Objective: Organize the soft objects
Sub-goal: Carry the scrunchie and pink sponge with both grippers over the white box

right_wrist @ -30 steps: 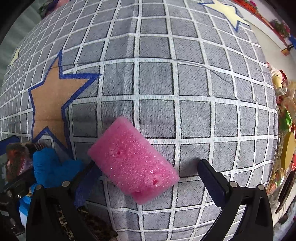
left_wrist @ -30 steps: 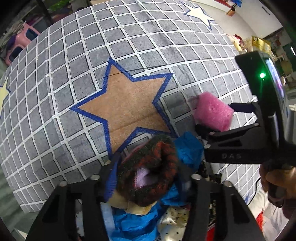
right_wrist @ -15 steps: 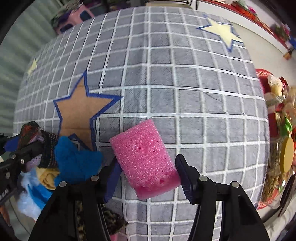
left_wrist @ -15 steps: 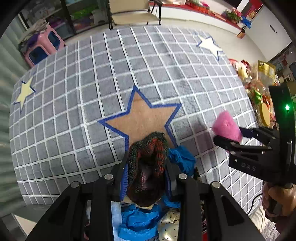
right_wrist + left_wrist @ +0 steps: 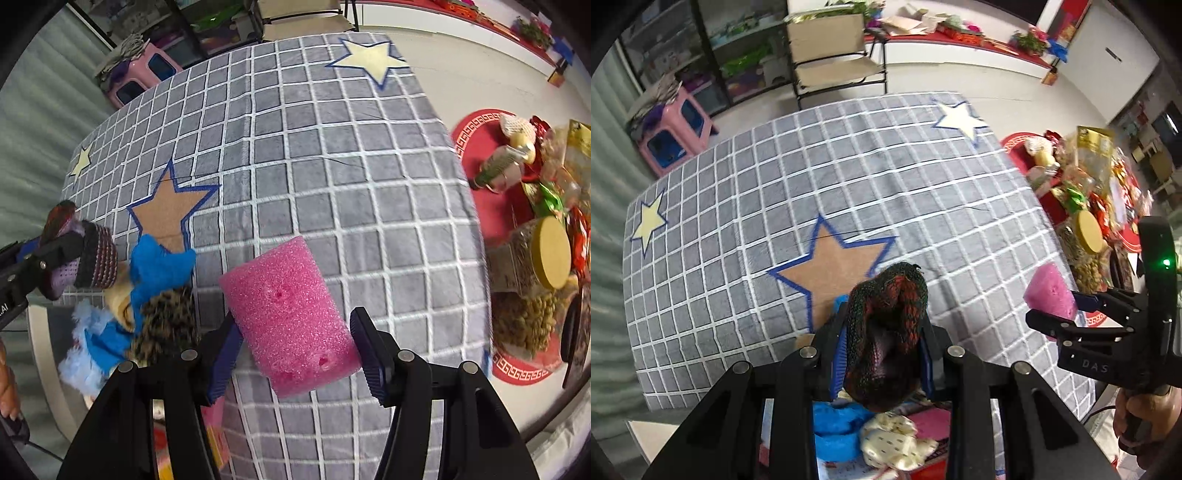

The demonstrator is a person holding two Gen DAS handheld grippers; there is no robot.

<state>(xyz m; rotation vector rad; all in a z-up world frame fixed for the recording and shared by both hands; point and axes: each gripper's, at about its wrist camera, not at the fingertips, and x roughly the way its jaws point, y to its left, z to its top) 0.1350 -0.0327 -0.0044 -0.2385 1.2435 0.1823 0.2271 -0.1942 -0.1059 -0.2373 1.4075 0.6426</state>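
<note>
We hold the left gripper [image 5: 884,354] clamped on a knitted hat [image 5: 886,332] of dark red and green yarn, its blue pads pressing on both sides of the bunched wool, lifted clear of the grey checked blanket [image 5: 849,166]. In the right wrist view the same hat shows at the left edge of the picture, with a purple lining and a ribbed cuff. Our right gripper [image 5: 295,343] is clamped on a pink foam block [image 5: 291,314], one pad against each side, and the block hangs above the blanket's near part. Near the blanket's near edge lies a heap of soft things: a blue fuzzy cloth [image 5: 159,266], a leopard-print piece [image 5: 166,317], a pale blue fluffy piece [image 5: 81,365] and a cream dotted cloth [image 5: 894,439]. A brown star [image 5: 834,266] with a blue outline is printed just beyond the heap. Off the blanket's right edge stand a red mat [image 5: 480,147] and a jar with a tan lid [image 5: 550,251]. Beyond the far edge we see a folding chair [image 5: 831,48] and a pink stool [image 5: 676,129].
</note>
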